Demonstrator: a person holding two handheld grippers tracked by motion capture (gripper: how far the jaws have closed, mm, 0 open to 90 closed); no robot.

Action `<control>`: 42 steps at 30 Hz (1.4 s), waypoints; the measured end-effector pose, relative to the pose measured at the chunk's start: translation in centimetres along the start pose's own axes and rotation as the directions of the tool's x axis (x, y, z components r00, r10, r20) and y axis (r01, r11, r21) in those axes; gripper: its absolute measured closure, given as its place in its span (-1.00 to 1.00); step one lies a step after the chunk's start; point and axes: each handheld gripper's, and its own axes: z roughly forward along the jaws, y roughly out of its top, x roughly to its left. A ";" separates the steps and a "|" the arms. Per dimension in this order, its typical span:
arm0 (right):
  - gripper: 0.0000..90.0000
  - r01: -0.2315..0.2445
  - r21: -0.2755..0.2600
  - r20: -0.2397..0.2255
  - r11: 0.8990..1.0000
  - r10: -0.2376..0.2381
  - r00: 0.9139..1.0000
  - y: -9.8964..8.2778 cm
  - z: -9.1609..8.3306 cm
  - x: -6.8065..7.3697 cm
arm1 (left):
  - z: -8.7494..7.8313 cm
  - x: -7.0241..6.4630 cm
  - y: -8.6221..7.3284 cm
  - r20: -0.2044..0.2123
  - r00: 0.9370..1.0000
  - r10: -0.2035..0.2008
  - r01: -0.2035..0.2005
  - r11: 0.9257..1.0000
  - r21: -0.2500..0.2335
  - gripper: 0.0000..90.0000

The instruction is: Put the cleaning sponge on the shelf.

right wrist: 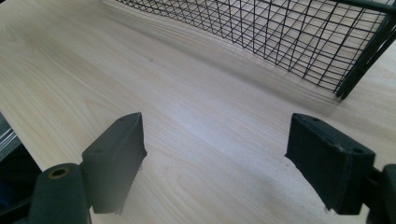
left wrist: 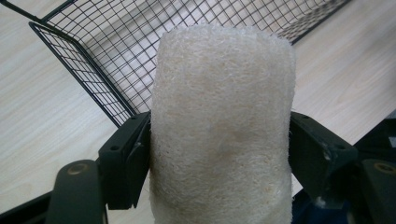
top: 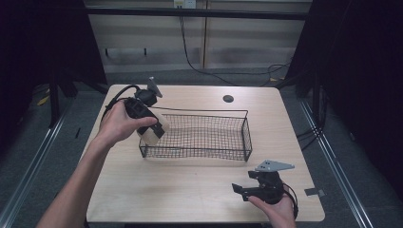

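Two bare forearms are seen, with no sleeves worn. Each hand carries a black two-jaw gripper: the left gripper [top: 151, 124] and the right gripper [top: 241, 189]. A grey three-cornered plate [top: 274, 166] is mounted on top of each, and a black cable [top: 114, 97] trails behind. Flat rectangular jaw pads [right wrist: 116, 158] with small screw holes are visible.

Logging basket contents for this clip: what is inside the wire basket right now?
The wire basket holds nothing visible; bare table shows through its mesh floor. The left tongs hold a pale loofah roll at its left end, covering that corner.
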 end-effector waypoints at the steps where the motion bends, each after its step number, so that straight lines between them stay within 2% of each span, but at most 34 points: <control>1: -0.58 0.001 0.000 0.000 1.000 -0.001 1.000 0.0 0.0 0.0 | 0.1 0.0 0.1 0.001 1.000 -0.009 0.009 1.000 0.003 -0.39; 6: -0.58 0.000 0.001 -0.002 1.000 0.000 1.000 0.0 0.0 0.0 | 0.5 0.3 0.6 -0.037 0.997 -0.069 0.069 0.998 0.011 -0.39; 8: -0.58 0.003 0.001 -0.002 1.000 -0.003 1.000 0.0 0.0 0.0 | 0.7 0.3 0.9 -0.083 0.991 -0.103 0.105 0.994 0.015 -0.39; 9: -0.58 0.003 0.003 -0.003 1.000 -0.003 1.000 0.0 0.0 0.0 | 0.8 0.2 1.0 -0.091 0.989 -0.119 0.121 0.993 0.017 -0.39; 12: -0.58 0.004 0.004 -0.003 1.000 -0.004 1.000 0.0 0.0 0.1 | 1.1 0.2 1.3 -0.087 0.986 -0.141 0.142 0.990 0.014 -0.39; 14: -0.58 0.004 0.005 -0.002 1.000 -0.004 1.000 -0.1 0.0 0.1 | 1.4 0.3 1.5 -0.085 0.981 -0.172 0.173 0.985 0.012 -0.39; 16: -0.58 0.004 0.005 -0.002 1.000 -0.004 1.000 0.0 0.0 0.1 | 1.7 0.4 1.6 -0.087 0.979 -0.185 0.187 0.982 0.012 -0.39; 18: -0.58 0.006 0.006 -0.002 1.000 -0.006 1.000 -0.1 0.0 0.1 | 2.0 0.6 1.7 -0.083 0.972 -0.222 0.223 0.975 0.009 -0.39; 19: -0.58 0.006 0.008 -0.003 1.000 -0.006 1.000 -0.1 0.1 0.1 | 2.1 0.6 1.7 -0.085 0.970 -0.228 0.230 0.973 0.011 -0.39; 20: -0.58 0.005 0.008 -0.004 1.000 -0.005 1.000 0.0 0.1 0.1 | 2.2 0.5 1.7 -0.088 0.962 -0.258 0.259 0.966 -0.005 -0.39; 21: -0.58 0.005 0.008 -0.004 1.000 -0.005 1.000 0.0 0.1 0.1 | 2.2 0.5 1.7 -0.088 0.962 -0.258 0.259 0.966 -0.005 -0.39; 22: -0.58 0.007 0.009 -0.007 1.000 -0.007 1.000 0.0 0.2 0.1 | 2.3 0.5 1.8 -0.083 0.959 -0.271 0.272 0.962 -0.007 -0.39; 23: -0.58 0.006 0.011 -0.006 1.000 -0.006 1.000 0.0 0.2 0.1 | 2.5 0.5 1.9 -0.082 0.952 -0.295 0.295 0.955 -0.013 -0.39; 27: -0.58 0.012 0.011 -0.009 1.000 -0.012 1.000 -0.1 0.1 0.2 | 3.1 0.8 2.1 -0.079 0.943 -0.323 0.324 0.946 0.002 -0.39; 30: -0.58 0.007 0.013 -0.007 1.000 -0.007 1.000 -0.1 0.1 0.1 | 3.6 1.1 2.1 -0.079 0.931 -0.357 0.358 0.934 0.000 -0.39; 34: -0.58 0.008 0.013 -0.012 1.000 -0.008 1.000 -0.1 0.1 0.1 | 4.1 1.2 2.0 -0.097 0.928 -0.360 0.363 0.932 0.005 -0.39; 35: -0.58 0.009 0.014 -0.015 1.000 -0.008 1.000 -0.1 0.2 0.1 | 4.2 1.3 2.0 -0.092 0.926 -0.367 0.369 0.929 0.005 -0.39; 37: -0.58 0.010 0.017 -0.013 1.000 -0.009 1.000 -0.1 0.2 0.2 | 4.4 1.4 2.0 -0.083 0.916 -0.393 0.394 0.919 -0.005 -0.39; 38: -0.58 0.010 0.016 -0.016 1.000 -0.010 1.000 -0.1 0.2 0.2 | 4.6 1.4 2.1 -0.092 0.912 -0.399 0.400 0.917 -0.006 -0.39; 40: -0.58 0.009 0.019 -0.016 1.000 -0.008 1.000 -0.1 0.3 0.2 | 4.8 1.4 2.2 -0.089 0.908 -0.410 0.412 0.911 0.005 -0.39; 41: -0.58 0.008 0.019 -0.016 1.000 -0.007 1.000 -0.1 0.3 0.2 | 5.0 1.4 2.2 -0.096 0.909 -0.405 0.408 0.913 0.008 -0.39; 42: -0.58 0.007 0.019 -0.017 1.000 -0.007 1.000 -0.1 0.3 0.2 | 5.1 1.3 2.3 -0.098 0.907 -0.410 0.412 0.911 0.007 -0.39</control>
